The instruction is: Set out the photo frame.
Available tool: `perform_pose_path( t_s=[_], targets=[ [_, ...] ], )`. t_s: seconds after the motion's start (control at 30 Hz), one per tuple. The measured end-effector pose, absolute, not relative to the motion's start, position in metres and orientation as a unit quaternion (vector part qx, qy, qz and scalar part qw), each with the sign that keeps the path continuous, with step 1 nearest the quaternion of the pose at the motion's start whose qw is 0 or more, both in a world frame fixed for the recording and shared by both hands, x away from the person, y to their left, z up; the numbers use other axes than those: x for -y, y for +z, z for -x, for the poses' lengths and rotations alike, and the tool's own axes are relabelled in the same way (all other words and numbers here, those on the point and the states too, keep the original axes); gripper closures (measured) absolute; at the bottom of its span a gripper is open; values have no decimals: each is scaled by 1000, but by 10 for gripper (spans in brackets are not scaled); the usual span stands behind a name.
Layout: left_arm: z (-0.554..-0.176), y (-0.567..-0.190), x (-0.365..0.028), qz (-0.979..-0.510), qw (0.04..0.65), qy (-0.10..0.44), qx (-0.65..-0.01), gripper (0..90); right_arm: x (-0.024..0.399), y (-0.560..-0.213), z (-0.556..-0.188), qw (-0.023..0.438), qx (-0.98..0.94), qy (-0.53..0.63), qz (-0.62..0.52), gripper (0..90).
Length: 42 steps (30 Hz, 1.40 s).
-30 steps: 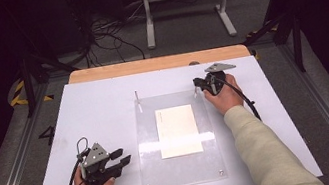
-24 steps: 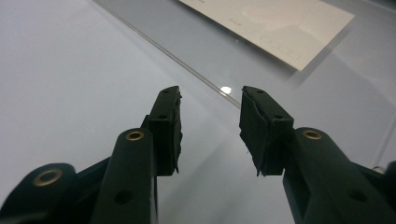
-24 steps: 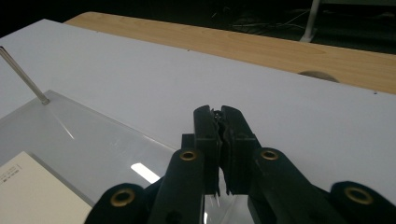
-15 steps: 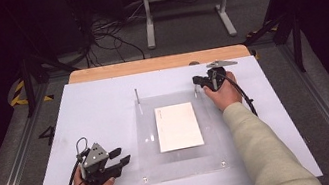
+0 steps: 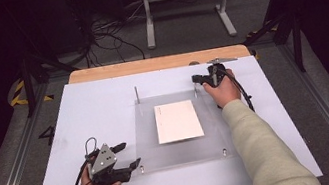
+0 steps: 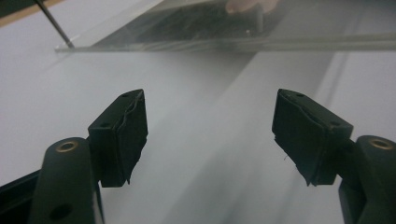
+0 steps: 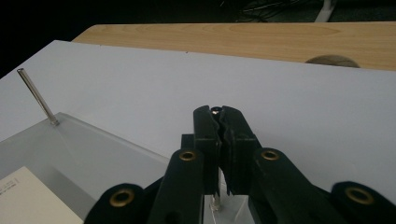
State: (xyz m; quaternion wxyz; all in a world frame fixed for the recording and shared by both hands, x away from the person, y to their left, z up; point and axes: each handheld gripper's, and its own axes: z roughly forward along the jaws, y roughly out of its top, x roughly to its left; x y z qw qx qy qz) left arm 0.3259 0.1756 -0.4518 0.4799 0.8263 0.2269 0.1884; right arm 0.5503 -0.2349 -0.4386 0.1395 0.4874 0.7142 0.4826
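Note:
A clear acrylic plate (image 5: 219, 129) lies on the white board (image 5: 90, 115) with a white paper sheet (image 5: 177, 120) under or on it. Thin metal pins stand at its far corners. My right gripper (image 5: 196, 80) is at the far right corner, shut on that upright pin (image 7: 216, 111). The far left pin (image 5: 136, 94) stands free. By the plate's near left corner my left gripper (image 5: 130, 155) is open. Its jaws have just been opening, and nothing is between them (image 6: 212, 133). The plate's edge (image 6: 233, 44) lies ahead of them.
A wooden strip (image 5: 157, 63) runs along the board's far edge. Beyond the table are a dark floor, cables and a metal stand (image 5: 185, 3). Small bolts (image 5: 224, 152) sit at the plate's near corners. The board's left half is bare white.
The plate's near edge has sunk and drawn back toward the board. My left gripper's jaws have spread wide apart beside its near left corner. The right hand has stayed on the pin.

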Motion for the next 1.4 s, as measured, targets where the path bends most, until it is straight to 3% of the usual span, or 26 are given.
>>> perform_pose_path(
  t_s=[0.5, 0.8, 1.03, 1.23, 1.3, 1.4],
  targets=[
    [-319, -439, -148, -817, 485, 256, -178, 330, 235, -440, -549, 135, -707, 485, -496, 846],
    [-318, -435, -138, -810, 496, 271, -158, 374, 235, -442, -548, 133, -698, 490, -505, 843],
    [-314, -431, -133, -809, 488, 300, -129, 546, 235, -443, -548, 128, -697, 490, -508, 840],
    [-316, -430, -136, -810, 484, 303, -135, 560, 235, -442, -549, 125, -699, 487, -508, 834],
    [-317, -429, -137, -810, 483, 303, -137, 560, 235, -441, -548, 125, -702, 486, -506, 827],
    [-318, -429, -139, -809, 484, 301, -143, 559, 236, -438, -547, 139, -709, 471, -505, 746]
  ],
)
